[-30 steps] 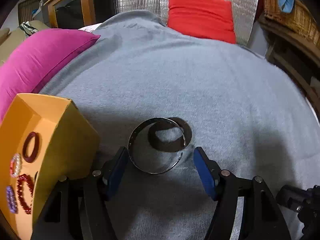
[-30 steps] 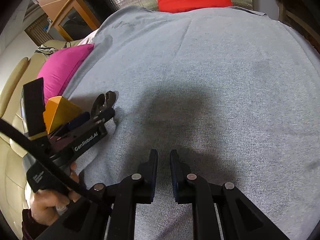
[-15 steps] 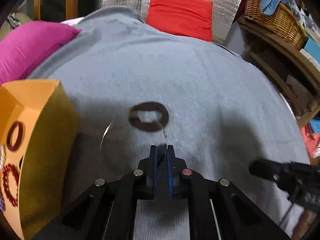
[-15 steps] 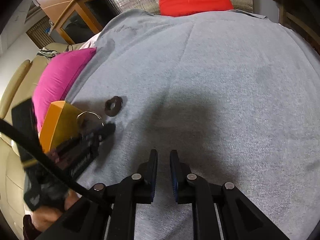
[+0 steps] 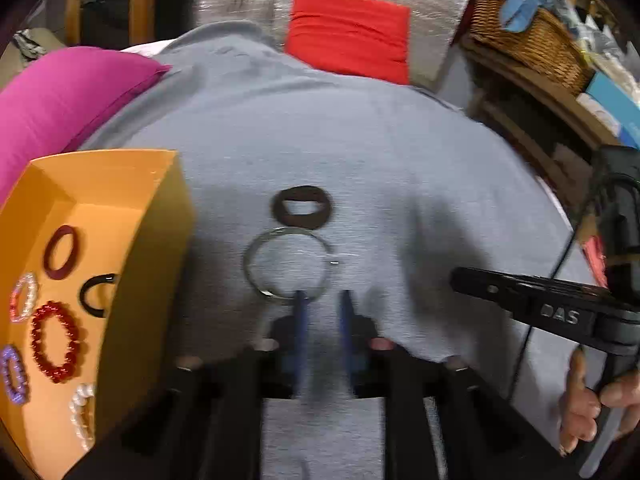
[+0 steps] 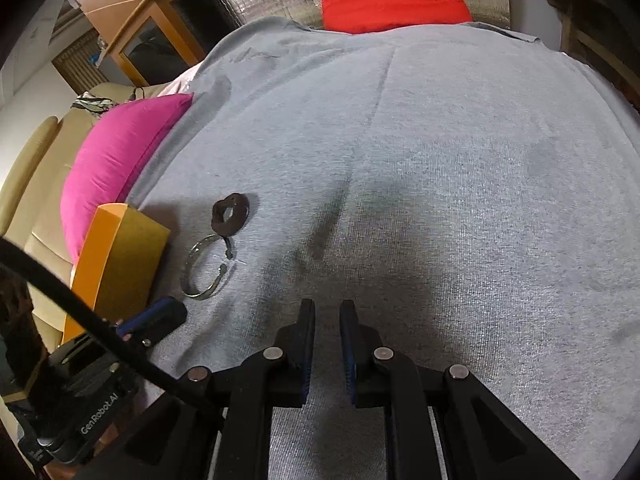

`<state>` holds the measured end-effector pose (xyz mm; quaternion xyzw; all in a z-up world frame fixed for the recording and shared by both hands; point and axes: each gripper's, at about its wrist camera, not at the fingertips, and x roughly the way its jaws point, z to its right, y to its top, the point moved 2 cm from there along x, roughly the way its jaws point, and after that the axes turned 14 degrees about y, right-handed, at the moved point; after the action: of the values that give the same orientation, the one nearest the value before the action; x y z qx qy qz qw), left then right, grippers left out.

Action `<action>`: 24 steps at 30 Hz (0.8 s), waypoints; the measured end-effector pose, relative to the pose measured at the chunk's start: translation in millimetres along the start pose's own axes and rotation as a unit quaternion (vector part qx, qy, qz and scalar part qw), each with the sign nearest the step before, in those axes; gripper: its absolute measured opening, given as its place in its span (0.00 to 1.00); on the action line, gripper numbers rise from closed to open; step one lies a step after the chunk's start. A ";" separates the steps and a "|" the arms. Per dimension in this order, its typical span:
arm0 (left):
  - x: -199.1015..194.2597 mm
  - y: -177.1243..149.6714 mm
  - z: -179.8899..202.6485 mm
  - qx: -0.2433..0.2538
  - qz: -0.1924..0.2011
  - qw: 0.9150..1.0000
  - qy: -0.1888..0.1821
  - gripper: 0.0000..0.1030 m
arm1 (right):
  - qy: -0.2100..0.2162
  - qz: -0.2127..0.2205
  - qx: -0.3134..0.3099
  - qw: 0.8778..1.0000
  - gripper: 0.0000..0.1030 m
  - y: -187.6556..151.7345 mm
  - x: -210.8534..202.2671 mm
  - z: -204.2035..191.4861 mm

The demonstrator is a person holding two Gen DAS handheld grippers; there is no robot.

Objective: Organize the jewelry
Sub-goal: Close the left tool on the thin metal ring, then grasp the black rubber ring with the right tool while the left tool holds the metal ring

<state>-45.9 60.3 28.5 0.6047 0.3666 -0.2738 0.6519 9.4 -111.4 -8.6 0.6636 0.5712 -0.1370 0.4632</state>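
Left claw (image 5: 322,300) jaws just opening, empty, silver bangle (image 5: 287,267) lying on grey bedspread (image 5: 360,152) at its tips, right claw (image 6: 327,312) nearly closed, empty, orange box (image 5: 120,184) alongside

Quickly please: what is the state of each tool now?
Left tool: open, jaws just been opening, nothing between them; silver bangle lies before it.
Right tool: closed, empty.

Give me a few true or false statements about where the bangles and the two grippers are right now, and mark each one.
1. The silver bangle lies on the grey cloth, outside the orange box. True.
2. The left gripper grips the silver bangle. False: its fingers have just been opening and nothing is between them.
3. The dark brown ring sits inside the box. False: it is on the cloth beside the bangle.
4. The right gripper holds nothing. True.
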 end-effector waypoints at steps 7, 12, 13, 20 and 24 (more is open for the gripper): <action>21.4 6.2 -2.2 -0.026 -0.025 0.999 0.031 0.70 | -0.004 -0.005 -0.012 1.000 0.14 -2.1 2.4 -1.1; 38.9 9.6 -0.5 -0.034 -0.025 0.997 0.058 0.70 | -0.007 -0.003 -0.009 1.000 0.14 -3.3 -2.0 3.6; 42.2 11.4 1.5 -0.032 -0.023 0.997 0.062 0.72 | -0.007 -0.002 -0.008 1.000 0.14 -3.3 -3.3 4.8; 47.5 15.3 8.6 -0.026 0.004 0.998 0.055 0.74 | -0.007 0.001 -0.008 1.000 0.14 -2.1 -6.2 6.1; 46.0 15.0 13.0 -0.009 0.018 0.999 0.051 0.60 | -0.007 0.003 -0.011 1.000 0.14 -1.2 -5.8 4.1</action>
<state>-5.2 53.2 0.1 0.6179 0.3911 -0.2279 0.6429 8.0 -118.4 -7.3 0.6591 0.5673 -0.1337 0.4752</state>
